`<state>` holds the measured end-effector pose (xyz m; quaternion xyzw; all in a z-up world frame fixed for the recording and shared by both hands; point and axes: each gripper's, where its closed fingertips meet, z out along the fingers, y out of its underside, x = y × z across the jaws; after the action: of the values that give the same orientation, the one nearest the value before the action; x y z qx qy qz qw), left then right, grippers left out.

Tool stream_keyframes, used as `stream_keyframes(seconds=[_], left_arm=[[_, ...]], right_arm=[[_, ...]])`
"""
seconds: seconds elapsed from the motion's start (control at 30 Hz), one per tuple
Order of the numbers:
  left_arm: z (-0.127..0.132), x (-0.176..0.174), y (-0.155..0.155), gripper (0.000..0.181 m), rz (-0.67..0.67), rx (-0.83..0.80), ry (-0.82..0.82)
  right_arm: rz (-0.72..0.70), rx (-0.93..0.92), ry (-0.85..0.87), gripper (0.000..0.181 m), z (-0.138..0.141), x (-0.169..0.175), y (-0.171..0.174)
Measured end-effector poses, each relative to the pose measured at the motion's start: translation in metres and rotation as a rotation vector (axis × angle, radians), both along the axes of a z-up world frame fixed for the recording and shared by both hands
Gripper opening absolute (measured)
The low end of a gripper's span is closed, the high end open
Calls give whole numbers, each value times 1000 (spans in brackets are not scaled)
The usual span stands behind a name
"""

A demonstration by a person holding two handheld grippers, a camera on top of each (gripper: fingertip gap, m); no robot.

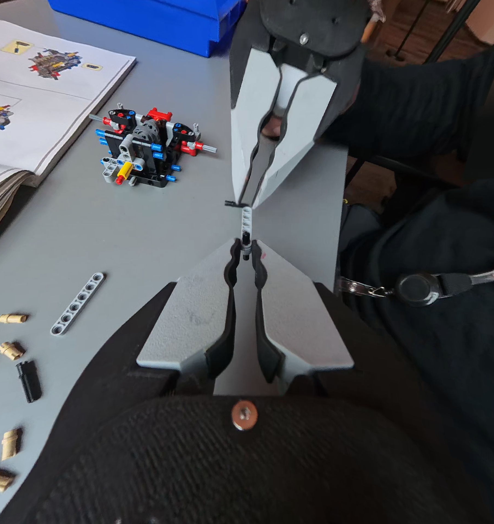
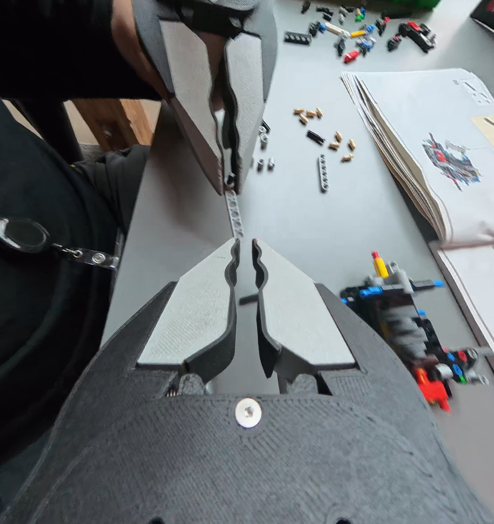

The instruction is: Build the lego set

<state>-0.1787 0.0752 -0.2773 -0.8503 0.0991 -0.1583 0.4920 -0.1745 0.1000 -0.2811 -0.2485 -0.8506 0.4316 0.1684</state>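
My left gripper [image 1: 246, 244] is shut on one end of a short light-grey beam [image 1: 247, 218] that has a black pin [image 1: 245, 241] through it. The beam is held above the table and points at my right gripper [image 1: 245, 203]. In the right wrist view my right gripper [image 2: 246, 241] stands a narrow gap open with nothing between its jaws, its tips at the beam's free end [image 2: 236, 218]. A black pin [image 1: 231, 203] lies just under those tips and shows blurred through the gap [image 2: 248, 299]. The left gripper [image 2: 230, 190] comes in from above.
The part-built model [image 1: 149, 147] [image 2: 404, 326] stands beside the open instruction book [image 1: 41, 113] [image 2: 438, 156]. A long grey beam [image 1: 77, 303], tan pins [image 1: 12, 350] and a black connector [image 1: 29, 380] lie loose. A blue bin [image 1: 155, 19] is at the back. The table edge [image 1: 342, 226] and a person's body are close. Only a small space, under 4 cm, lies between the two pairs of fingers. From either gripper's tips it is about 15 cm to the black connector [image 1: 29, 380]. It is also in sight in the right wrist view [image 2: 315, 136].
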Motion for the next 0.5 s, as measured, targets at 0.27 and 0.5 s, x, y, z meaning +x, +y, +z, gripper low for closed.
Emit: stream_keyframes(seconds=[0.27,0.5], left_arm=[[-3,-8,-1,5,28,-13,18],[7,-16,0,5,80,55,8]], right_arm=[[-130,97,-60,14,-21,16,54],[-196,71,-168,16,-29,20,44]])
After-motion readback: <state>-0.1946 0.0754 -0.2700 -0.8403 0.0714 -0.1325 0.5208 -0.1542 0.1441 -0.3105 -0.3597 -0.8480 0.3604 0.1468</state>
